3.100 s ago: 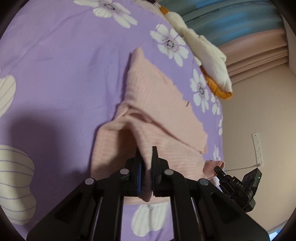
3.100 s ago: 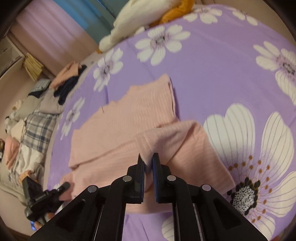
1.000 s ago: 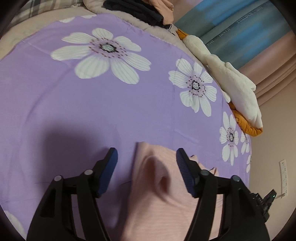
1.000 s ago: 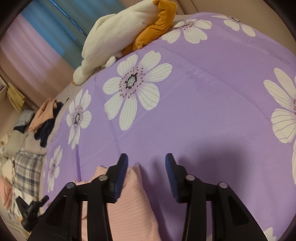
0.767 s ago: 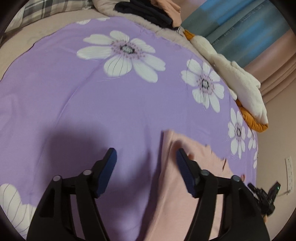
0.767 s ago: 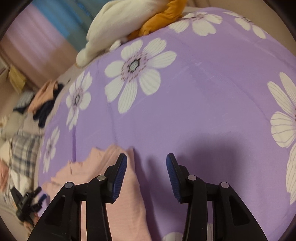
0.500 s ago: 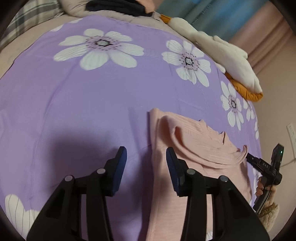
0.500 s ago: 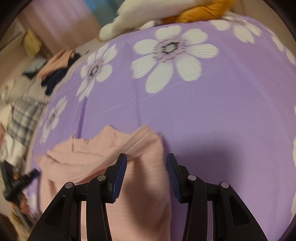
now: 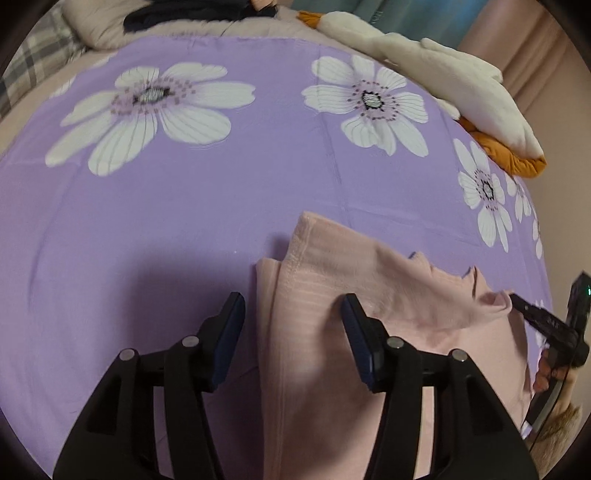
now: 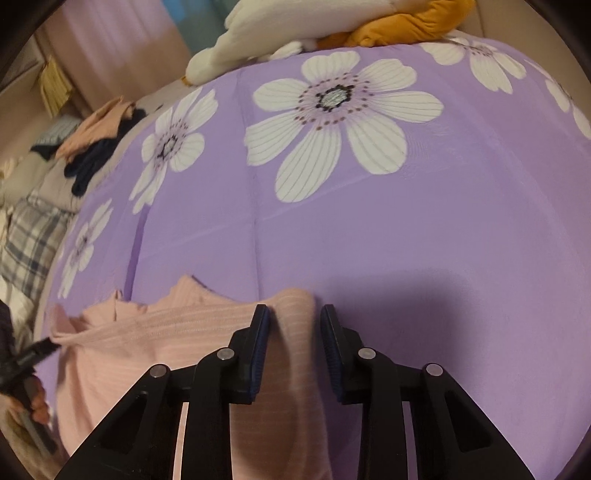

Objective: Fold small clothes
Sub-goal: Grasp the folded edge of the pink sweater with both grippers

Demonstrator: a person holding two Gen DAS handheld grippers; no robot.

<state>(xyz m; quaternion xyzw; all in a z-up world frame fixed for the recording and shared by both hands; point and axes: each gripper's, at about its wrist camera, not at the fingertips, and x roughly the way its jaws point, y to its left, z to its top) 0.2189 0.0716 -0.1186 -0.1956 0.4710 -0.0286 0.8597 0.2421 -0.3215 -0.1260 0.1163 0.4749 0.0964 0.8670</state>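
A pale pink ribbed garment (image 9: 369, 295) lies folded on the purple bedsheet with white flowers (image 9: 221, 184). The left gripper (image 9: 292, 334) and right gripper (image 10: 294, 345) both hover fingers apart, garment's edge between them.

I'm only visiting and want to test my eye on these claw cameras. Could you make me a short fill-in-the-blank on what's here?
1. The garment lying on the bedsheet is ___ in colour.
2. The sheet is purple, printed with white ___.
3. The left claw has its jaws ___.
4. The white plush toy rests on something ___ in colour.

Missing words: pink; flowers; open; orange
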